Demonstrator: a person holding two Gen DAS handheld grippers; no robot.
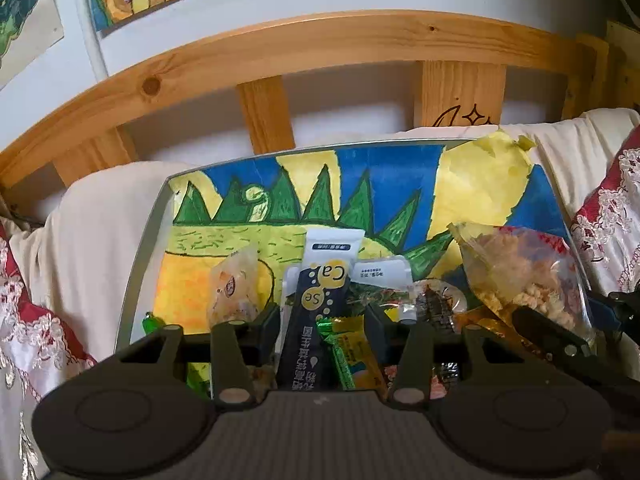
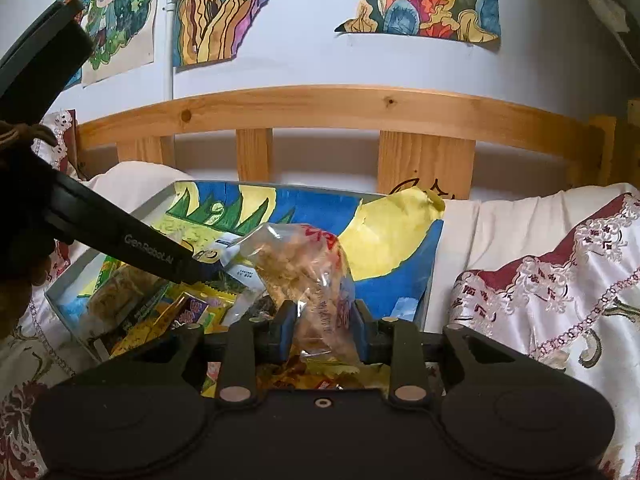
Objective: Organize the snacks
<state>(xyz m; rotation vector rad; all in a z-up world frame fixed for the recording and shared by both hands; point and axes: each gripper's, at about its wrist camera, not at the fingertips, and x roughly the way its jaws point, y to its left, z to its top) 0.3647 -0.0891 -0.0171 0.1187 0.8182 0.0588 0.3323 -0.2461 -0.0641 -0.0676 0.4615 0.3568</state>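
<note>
right view: clear snack bag between pads; left: dark sachet.

A home bedroom, by every sign. Straight ahead of both grippers, a pine bed frame with upright slats against a white wall. Above it, hand-coloured drawings taped up unframed. Below the rail, cream bedding and a red-and-white embroidered cover off to the right. Just beyond the fingers, a shallow tray lined with a painted picture, set on the bed.
</note>
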